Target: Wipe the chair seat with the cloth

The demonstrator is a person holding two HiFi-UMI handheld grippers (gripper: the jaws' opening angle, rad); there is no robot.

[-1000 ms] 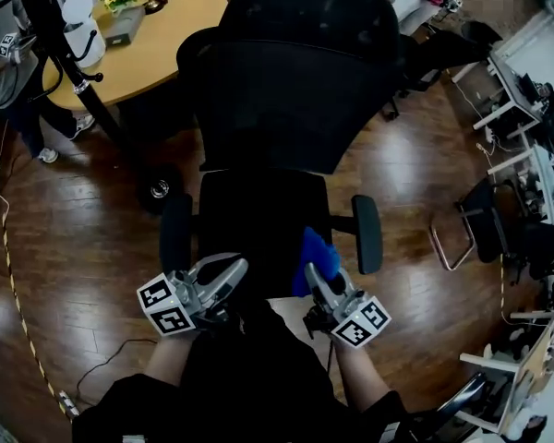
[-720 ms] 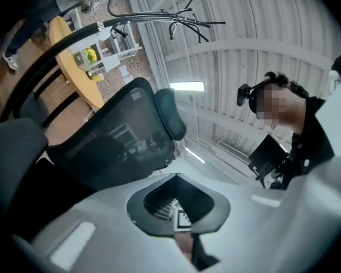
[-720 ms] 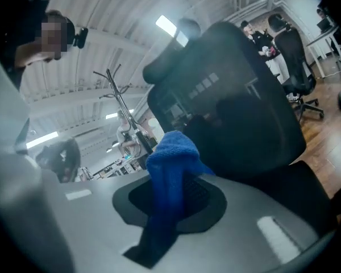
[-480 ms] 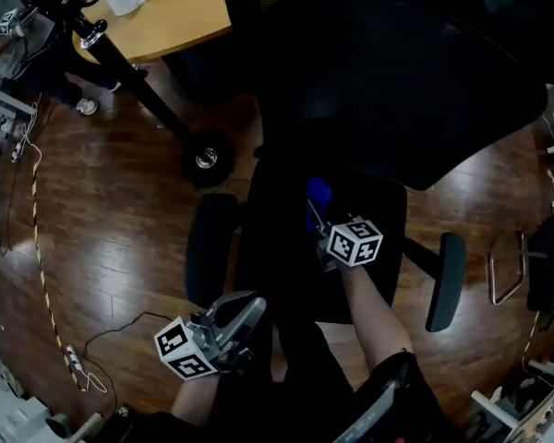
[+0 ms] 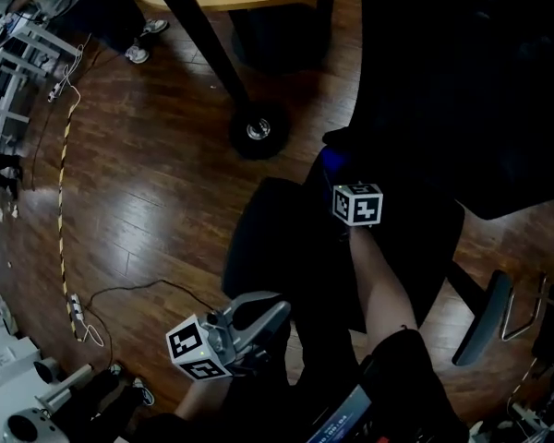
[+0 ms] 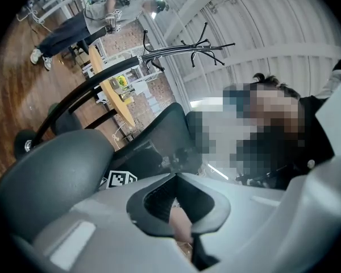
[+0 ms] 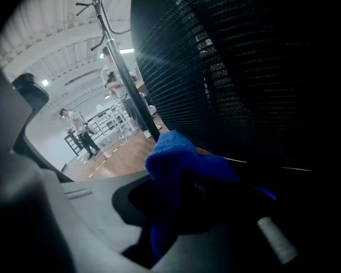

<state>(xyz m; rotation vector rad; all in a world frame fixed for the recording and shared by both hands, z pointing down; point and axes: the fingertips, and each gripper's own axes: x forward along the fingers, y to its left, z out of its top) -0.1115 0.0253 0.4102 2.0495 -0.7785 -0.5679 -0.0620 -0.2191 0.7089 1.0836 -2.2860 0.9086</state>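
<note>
Cloth (image 7: 182, 172) in right gripper (image 5: 337, 178), seemingly farther back on seat (image 5: 272, 247)

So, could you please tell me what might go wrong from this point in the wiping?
The cloth is bunched in the right gripper right against the mesh backrest, so it may rub the backrest rather than the chair seat. The left gripper is shut on nothing, so the chair is unsteadied; a push could swivel it toward the coat stand base.

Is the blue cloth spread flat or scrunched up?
Scrunched up. The blue cloth bulges as a thick wad from the right tongs.
</note>
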